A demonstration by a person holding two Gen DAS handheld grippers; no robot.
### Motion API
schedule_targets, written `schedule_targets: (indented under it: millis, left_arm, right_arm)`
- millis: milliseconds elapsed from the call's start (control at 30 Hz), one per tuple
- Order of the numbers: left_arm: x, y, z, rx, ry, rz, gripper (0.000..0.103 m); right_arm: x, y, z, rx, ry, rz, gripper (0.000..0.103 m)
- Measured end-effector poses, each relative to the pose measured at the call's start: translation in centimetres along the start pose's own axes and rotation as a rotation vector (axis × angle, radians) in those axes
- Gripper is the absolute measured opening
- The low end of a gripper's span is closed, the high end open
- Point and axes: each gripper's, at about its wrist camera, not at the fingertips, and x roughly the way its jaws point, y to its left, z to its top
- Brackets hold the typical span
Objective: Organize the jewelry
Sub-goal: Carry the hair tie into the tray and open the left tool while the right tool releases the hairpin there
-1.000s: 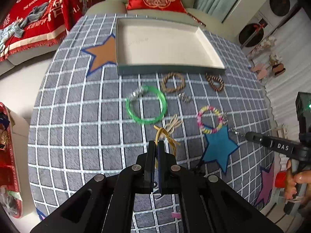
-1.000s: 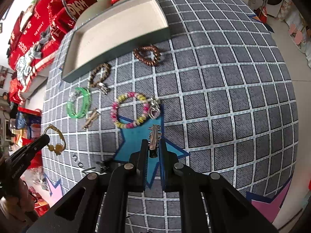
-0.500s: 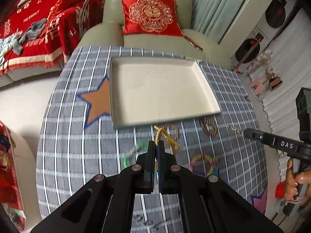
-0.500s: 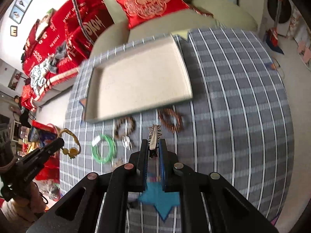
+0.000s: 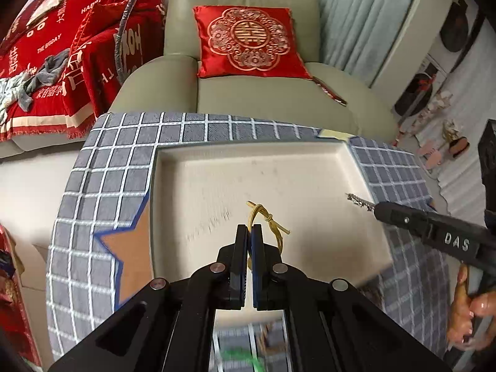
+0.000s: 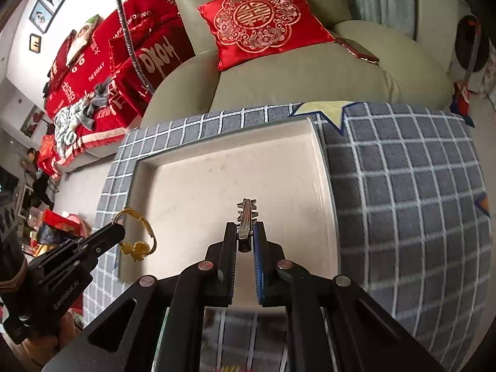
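Note:
My left gripper (image 5: 250,227) is shut on a yellow cord bracelet (image 5: 266,217) and holds it above the shallow cream tray (image 5: 173,155). The bracelet hangs from that gripper in the right wrist view (image 6: 136,241), with a small yellow flower charm at its bottom. My right gripper (image 6: 245,226) is shut on a silver hair clip (image 6: 246,214) and holds it above the same tray (image 6: 319,161). The clip's tip shows at the right in the left wrist view (image 5: 359,201). The tray's floor is bare.
The tray sits on a round table with a grey checked cloth (image 6: 403,186) with star patches. A green bangle (image 5: 245,358) shows blurred under my left gripper. A green armchair (image 5: 263,99) with a red cushion (image 5: 248,43) stands behind the table.
Both grippers have lifted off the cloth and moved forward over the tray, each carrying its piece. The other jewelry on the cloth has dropped out of view behind them.

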Motion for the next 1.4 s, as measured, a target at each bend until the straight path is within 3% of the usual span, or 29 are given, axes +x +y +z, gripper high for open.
schedule_targets:
  millis: [333, 533, 733, 800, 833, 867, 933, 1167, 1400]
  left_arm:
    - [7.2, 0.4, 1.5, 0.012, 0.044, 0.111, 0.017]
    - [9.0, -0.1, 0.5, 0.052, 0.1, 0.175, 0.017]
    - [9.1, -1.0, 0.4, 0.121, 0.086, 0.226, 0.017]
    - [9.1, -1.0, 0.5, 0.111, 0.088, 0.229, 0.017]
    - [9.0, -0.9, 0.5, 0.101, 0.089, 0.228, 0.017]
    - [9.0, -0.8, 0.5, 0.095, 0.09, 0.228, 0.017]
    - [8.9, -0.7, 0.5, 0.084, 0.092, 0.222, 0.017]
    - [8.8, -0.7, 0.5, 0.083, 0.094, 0.217, 0.017]
    - [8.9, -0.8, 0.5, 0.09, 0.084, 0.225, 0.017]
  right_arm:
    - [5.8, -1.0, 1.0, -0.02, 0.013, -0.027, 0.011]
    - [7.3, -1.8, 0.2, -0.009, 0.054, -0.032, 0.011]
    - [7.4, -2.1, 0.1, -0.012, 0.07, -0.03, 0.012]
    - [7.3, -2.2, 0.2, -0.003, 0.079, -0.025, 0.015]
    - [7.3, -2.3, 0.2, 0.004, 0.08, -0.019, 0.024]
    - [7.0, -2.3, 0.2, 0.01, 0.078, -0.008, 0.04]
    - [6.3, -2.5, 0.3, 0.024, 0.062, 0.019, 0.055]
    - [3.0, -2.9, -0.1, 0.075, 0.009, 0.063, 0.055]
    - [1.1, -3.3, -1.5, 0.126, 0.013, 0.084, 0.057]
